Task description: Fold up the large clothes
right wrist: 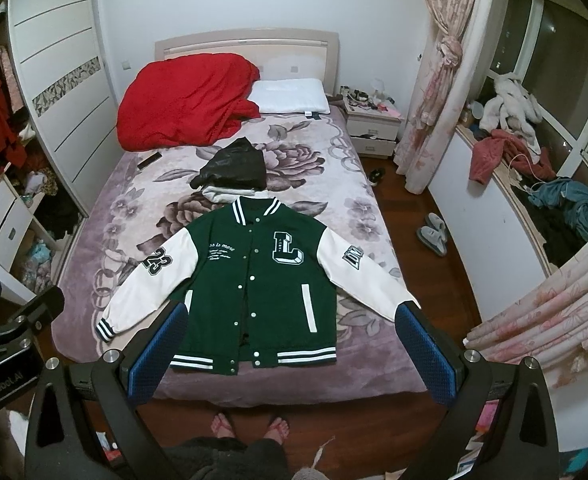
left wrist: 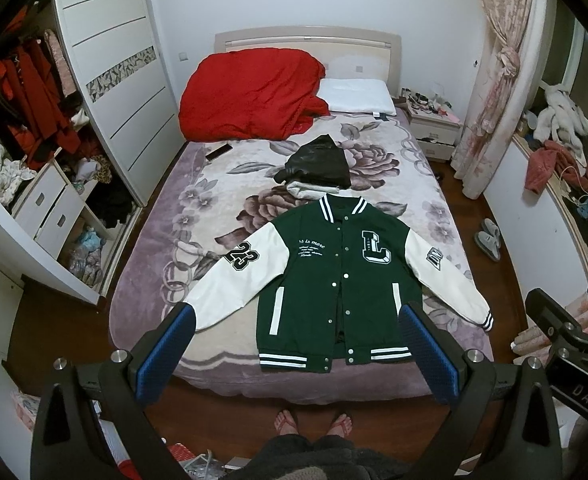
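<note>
A green varsity jacket [left wrist: 334, 276] with white sleeves, a big "L" and a "23" patch lies flat and face up near the foot of the bed, sleeves spread out to both sides. It also shows in the right wrist view [right wrist: 261, 280]. My left gripper [left wrist: 296, 320] is open and empty, held high above the bed's foot end. My right gripper [right wrist: 291, 320] is open and empty at about the same height. The right gripper shows at the right edge of the left wrist view [left wrist: 566, 320].
A floral blanket covers the bed [left wrist: 221, 208]. A black garment on grey cloth [left wrist: 318, 164], a red duvet [left wrist: 249, 96], a white pillow [left wrist: 356, 96] and a phone [left wrist: 218, 153] lie farther up. An open wardrobe [left wrist: 33, 140] stands left, slippers [left wrist: 488, 238] on the floor right.
</note>
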